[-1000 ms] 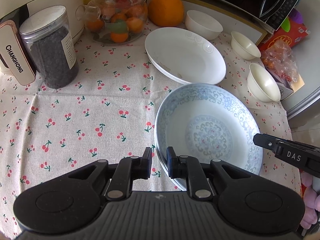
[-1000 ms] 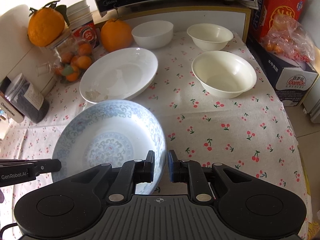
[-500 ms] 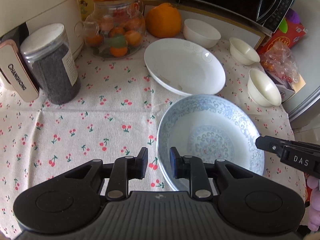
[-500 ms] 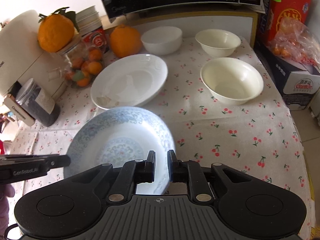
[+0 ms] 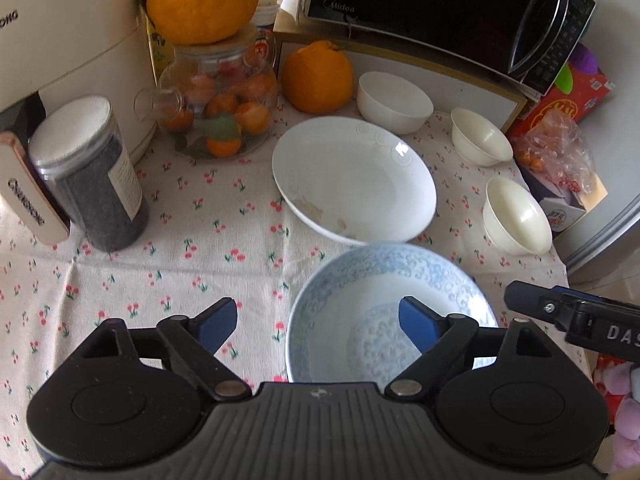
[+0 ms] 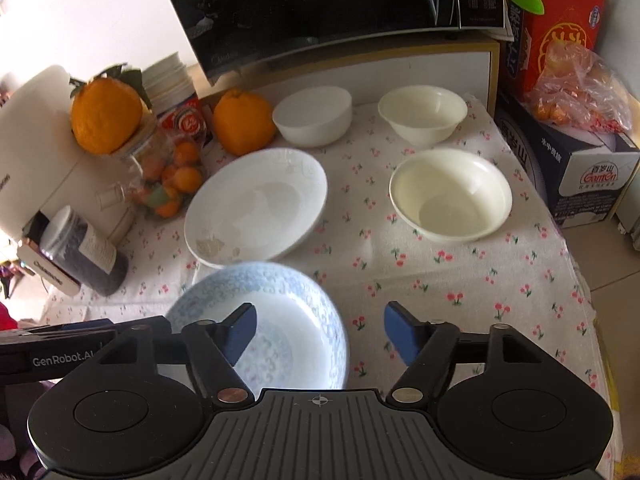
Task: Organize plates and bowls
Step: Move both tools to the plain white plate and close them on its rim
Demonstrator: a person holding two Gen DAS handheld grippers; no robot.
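I had both grippers tipped steeply down over the cherry-print tablecloth [image 5: 224, 236], side by side, each looking along its own fingers at the near part of the table. The left gripper [image 5: 320, 320] had its jaws just sprung wide; the near rim of the blue-patterned plate [image 5: 384, 280] sat in the gap between them, with neither blue pad pressing on it. The right gripper [image 6: 320, 330] had likewise just opened wide, its left pad over the plate's bowl and its right pad over bare cloth, gripping nothing. In the left view the right gripper's finger reached in from the right edge, just beside the plate's rim; in the right view the left gripper's finger came in from the left edge, level with the plate.

The blue-patterned plate lay flat on the cloth at the near edge, looking blurred. Just behind it, almost touching, sat the white plate [image 5: 354, 178], with crumbs on its near side. Farther back stood a white bowl [image 5: 394, 102], and to the right two cream bowls [image 6: 450, 194], [image 6: 422, 114], each apart from the others.
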